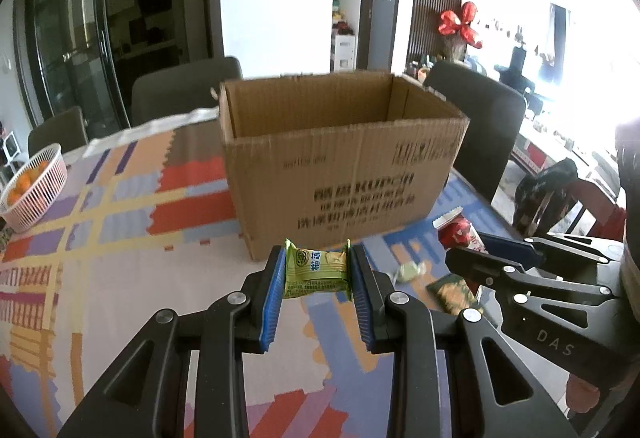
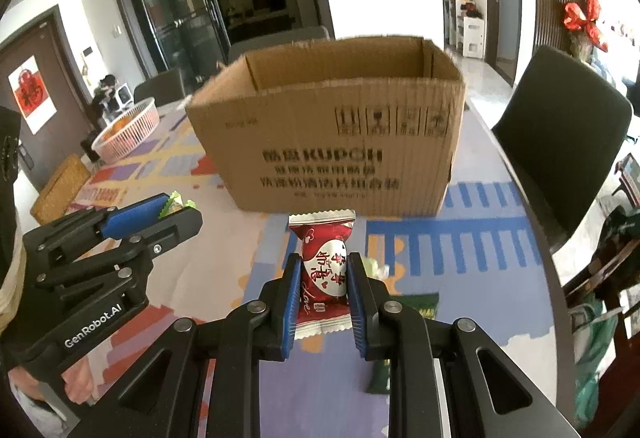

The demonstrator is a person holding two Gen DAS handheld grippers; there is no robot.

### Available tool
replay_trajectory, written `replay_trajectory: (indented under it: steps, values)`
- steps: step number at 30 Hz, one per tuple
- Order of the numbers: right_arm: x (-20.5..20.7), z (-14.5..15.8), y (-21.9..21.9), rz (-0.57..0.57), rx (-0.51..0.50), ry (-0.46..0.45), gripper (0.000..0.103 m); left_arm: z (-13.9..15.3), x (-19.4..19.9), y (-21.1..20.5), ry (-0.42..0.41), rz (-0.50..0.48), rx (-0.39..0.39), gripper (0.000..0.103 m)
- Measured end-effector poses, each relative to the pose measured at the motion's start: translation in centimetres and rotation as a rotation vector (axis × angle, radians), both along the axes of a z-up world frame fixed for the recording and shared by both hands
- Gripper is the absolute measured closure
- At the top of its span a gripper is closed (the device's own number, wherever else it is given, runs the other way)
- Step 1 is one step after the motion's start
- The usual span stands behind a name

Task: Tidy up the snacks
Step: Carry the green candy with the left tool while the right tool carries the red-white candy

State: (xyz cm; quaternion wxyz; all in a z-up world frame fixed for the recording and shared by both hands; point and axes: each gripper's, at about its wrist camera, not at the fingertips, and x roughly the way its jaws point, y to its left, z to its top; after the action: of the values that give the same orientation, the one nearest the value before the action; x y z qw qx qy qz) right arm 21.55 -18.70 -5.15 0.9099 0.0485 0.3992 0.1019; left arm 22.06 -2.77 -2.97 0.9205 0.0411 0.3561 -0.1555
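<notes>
The left gripper [image 1: 317, 270] holds a green snack packet [image 1: 317, 272] tight between its two blue pads, up in the air over the table. The right gripper [image 2: 323, 276] squeezes a red candy packet [image 2: 323, 270] with a white heart on it, and this one is off the table too. Both packets are in front of a big cardboard box [image 1: 340, 162] that is open at the top. The box stands on a tablecloth [image 1: 120, 238] with many colours. More snacks lie on the cloth near the right gripper: a small pale green candy [image 1: 405, 272] and a dark green packet [image 1: 452, 290]. A white basket [image 1: 34, 190] with oranges sits far off to the left side of the table. Dark chairs [image 2: 560, 142] stand around the table.
</notes>
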Motion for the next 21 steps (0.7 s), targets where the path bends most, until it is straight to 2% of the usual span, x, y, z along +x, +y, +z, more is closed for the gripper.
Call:
replay_trajectory:
  steps: [10,21]
  values:
    - [1.0,3.6,-0.7,-0.016,0.036,-0.089,0.08,3.4,0.7,0.0,-0.063,0.027,-0.043,0.071]
    - [2.3,7.2,-0.5,-0.006,0.038,-0.175,0.08,6.3,1.9,0.4,-0.121,0.043,-0.047,0.071]
